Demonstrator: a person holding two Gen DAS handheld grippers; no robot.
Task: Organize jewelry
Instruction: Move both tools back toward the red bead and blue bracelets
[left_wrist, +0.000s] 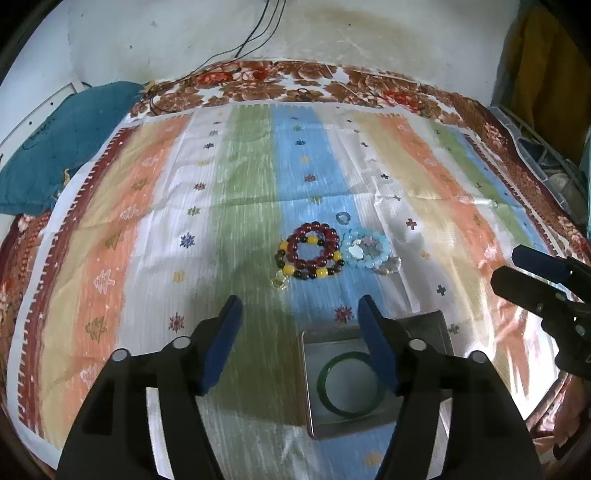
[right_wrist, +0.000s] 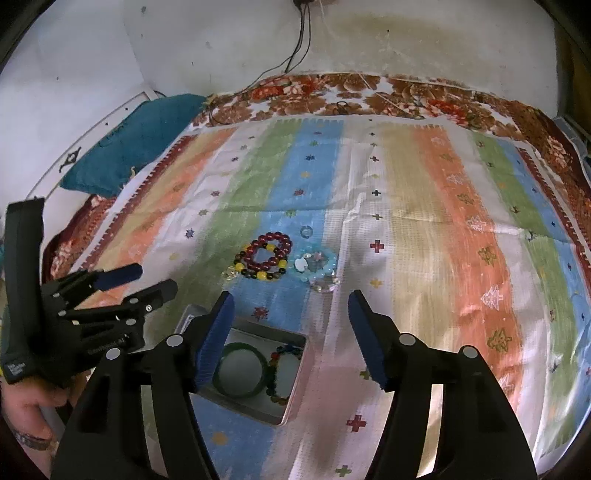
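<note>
A dark red bead bracelet (left_wrist: 312, 246) (right_wrist: 271, 250) lies on a yellow and dark bead bracelet (left_wrist: 319, 272) (right_wrist: 260, 274). A light blue bead bracelet (left_wrist: 365, 251) (right_wrist: 317, 266) and a small blue ring (left_wrist: 342, 218) (right_wrist: 306, 232) lie beside them on the striped cloth. A square metal tin (left_wrist: 308, 387) (right_wrist: 295, 384) holds a green bangle (left_wrist: 347, 384) (right_wrist: 240, 369) and a multicoloured bead bracelet (right_wrist: 280, 373). My left gripper (left_wrist: 299, 317) is open and empty, over the tin's far left. My right gripper (right_wrist: 290, 314) is open and empty, just right of the tin.
A clear charm (left_wrist: 277, 282) lies by the yellow beads, another clear piece (left_wrist: 388, 266) by the blue bracelet. A teal cushion (left_wrist: 62, 147) lies at the far left. Cables (left_wrist: 258, 33) hang down the back wall. Flowered bedding (left_wrist: 295, 81) borders the cloth.
</note>
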